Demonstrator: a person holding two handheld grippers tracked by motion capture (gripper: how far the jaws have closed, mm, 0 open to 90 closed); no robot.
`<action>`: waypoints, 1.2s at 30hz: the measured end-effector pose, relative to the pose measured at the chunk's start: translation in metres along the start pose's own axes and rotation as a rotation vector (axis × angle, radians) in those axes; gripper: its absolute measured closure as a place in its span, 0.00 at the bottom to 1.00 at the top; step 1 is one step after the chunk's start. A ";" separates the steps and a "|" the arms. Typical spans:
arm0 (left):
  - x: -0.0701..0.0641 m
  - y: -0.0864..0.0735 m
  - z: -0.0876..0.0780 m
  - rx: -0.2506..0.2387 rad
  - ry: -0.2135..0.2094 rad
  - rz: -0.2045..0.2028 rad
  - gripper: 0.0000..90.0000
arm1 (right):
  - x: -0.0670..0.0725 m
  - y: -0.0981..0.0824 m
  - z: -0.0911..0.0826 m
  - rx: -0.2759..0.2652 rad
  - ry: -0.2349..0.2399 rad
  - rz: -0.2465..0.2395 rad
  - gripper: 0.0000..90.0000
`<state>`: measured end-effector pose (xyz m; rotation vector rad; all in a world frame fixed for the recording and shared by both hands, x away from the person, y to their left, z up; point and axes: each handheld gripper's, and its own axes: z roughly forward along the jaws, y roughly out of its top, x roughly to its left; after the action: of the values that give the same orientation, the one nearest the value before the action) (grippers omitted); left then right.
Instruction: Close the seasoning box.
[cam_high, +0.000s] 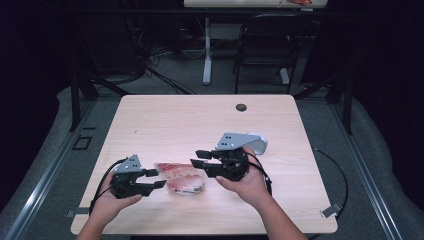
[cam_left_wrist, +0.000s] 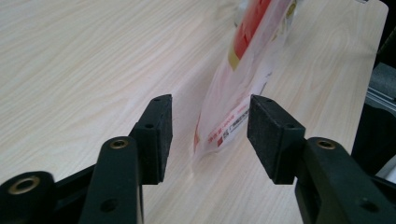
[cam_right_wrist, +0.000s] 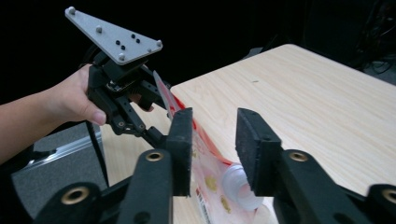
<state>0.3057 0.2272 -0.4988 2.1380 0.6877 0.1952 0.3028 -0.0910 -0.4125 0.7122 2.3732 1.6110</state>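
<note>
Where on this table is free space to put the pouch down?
Free: the whole far half of the table, up to the small hole, and the right side. Crowded: the near middle, where the pouch lies between the left claw and right claw.

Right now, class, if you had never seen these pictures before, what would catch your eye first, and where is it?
First, the red-and-clear plastic spouted pouch lying on the pale wooden table near its front edge. The black left gripper and black right gripper flank it, jaws open around its two ends without pressing. In the right gripper view, the pouch's white cap sits between the jaws.
</note>
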 end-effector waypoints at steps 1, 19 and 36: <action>0.000 0.000 -0.001 0.002 0.005 -0.001 0.55 | 0.000 0.000 -0.001 -0.010 -0.007 -0.004 0.68; 0.015 -0.008 -0.026 -0.021 0.074 -0.038 0.54 | -0.027 0.003 -0.042 -0.044 -0.204 -0.006 0.56; 0.032 -0.019 -0.039 -0.059 0.119 -0.100 0.54 | -0.087 -0.010 -0.075 0.009 -0.452 0.093 0.67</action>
<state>0.3101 0.2806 -0.4922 2.0430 0.8461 0.2869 0.3450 -0.1983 -0.4020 1.0720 2.0457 1.2989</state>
